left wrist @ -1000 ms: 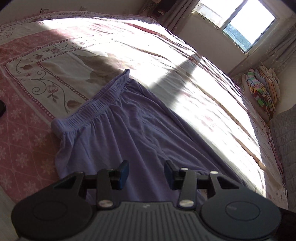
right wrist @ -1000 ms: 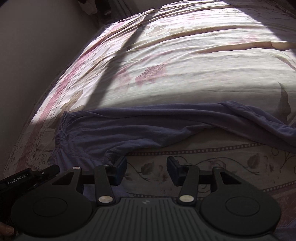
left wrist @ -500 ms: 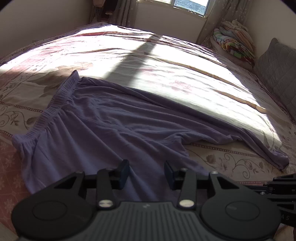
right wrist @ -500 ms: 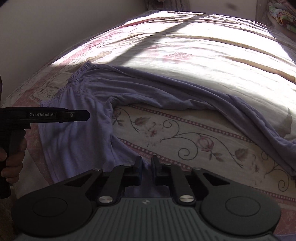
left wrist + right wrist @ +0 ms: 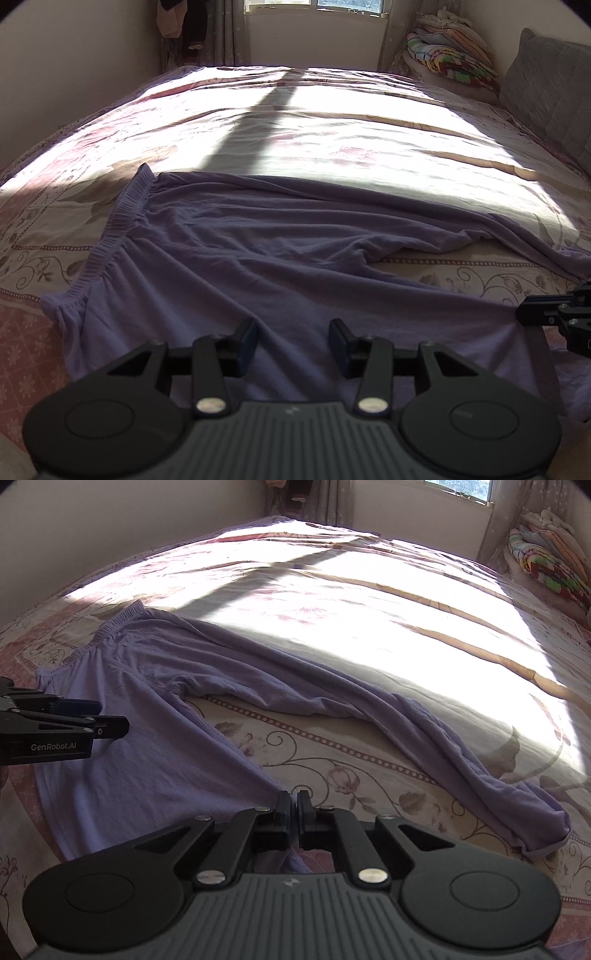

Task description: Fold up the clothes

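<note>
While the purple trousers (image 5: 155,716) lie spread on the bed (image 5: 369,602), their near leg is pinched by the right gripper (image 5: 294,812), presumably for folding, and the left gripper (image 5: 293,341) is held spread above.

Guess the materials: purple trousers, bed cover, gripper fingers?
Purple trousers: thin matte knit, probably cotton jersey; soft drape, fine wrinkles, gathered elastic waistband.
Bed cover: smooth woven printed fabric, slight sheen in the sunlight.
Left gripper fingers: black rigid plastic by the look, pads bluish, possibly rubber.
</note>
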### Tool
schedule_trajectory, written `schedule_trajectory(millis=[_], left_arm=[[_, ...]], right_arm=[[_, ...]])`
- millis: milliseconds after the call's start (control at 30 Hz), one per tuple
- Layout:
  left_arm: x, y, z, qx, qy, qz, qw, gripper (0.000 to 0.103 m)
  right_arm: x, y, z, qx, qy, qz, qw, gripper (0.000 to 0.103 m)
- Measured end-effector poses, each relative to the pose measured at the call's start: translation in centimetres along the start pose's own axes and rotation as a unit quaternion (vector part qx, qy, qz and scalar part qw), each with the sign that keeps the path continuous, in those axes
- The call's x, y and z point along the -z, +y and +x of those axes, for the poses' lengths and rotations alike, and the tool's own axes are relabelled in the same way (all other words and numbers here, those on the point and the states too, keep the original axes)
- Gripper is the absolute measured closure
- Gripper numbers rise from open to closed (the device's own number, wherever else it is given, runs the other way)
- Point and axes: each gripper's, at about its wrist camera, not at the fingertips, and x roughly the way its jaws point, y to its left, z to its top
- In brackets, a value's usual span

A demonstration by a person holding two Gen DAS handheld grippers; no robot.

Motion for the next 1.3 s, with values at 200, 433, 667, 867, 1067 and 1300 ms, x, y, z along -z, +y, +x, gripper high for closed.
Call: schedule_trajectory(millis=[200,433,667,867,1067,1300], left_arm=[[-0.1,3.9,-1.0,-0.020,0.009,-0.084,0.9963,0.059],[0.3,8.4,-2.2,-0.066,0.003,-0.180,0.9815,0.059],[0.6,11.0,-3.3,-0.117,-0.020,-0.238,0.9640,0.059],[0.9,13.3,-3.4,-0.114,-0.018,-0.289,0.9503,0.060],[1.2,14.2,-2.8,-0.116,-0.018,-0.318,0.9410,0.062],[1.1,14.9,-2.3,-0.124,-0.034,-0.341,0.9312,0.072]], right_arm=[[-0.4,0.8,-1.8,-0.059,-0.025,0.006,0.998,0.084],[0.8,5.3,-3.0,-0.144,-0.015,-0.082,0.986,0.083],[2.5,9.6,-3.6,-0.215,0.004,-0.162,0.963,0.081],[3.4,11.1,-2.6,-0.202,0.023,-0.190,0.961,0.078],[3.1,10.6,-2.2,-0.202,0.022,-0.181,0.962,0.077],[3.4,10.4,-2.2,-0.206,0.017,-0.177,0.962,0.077]])
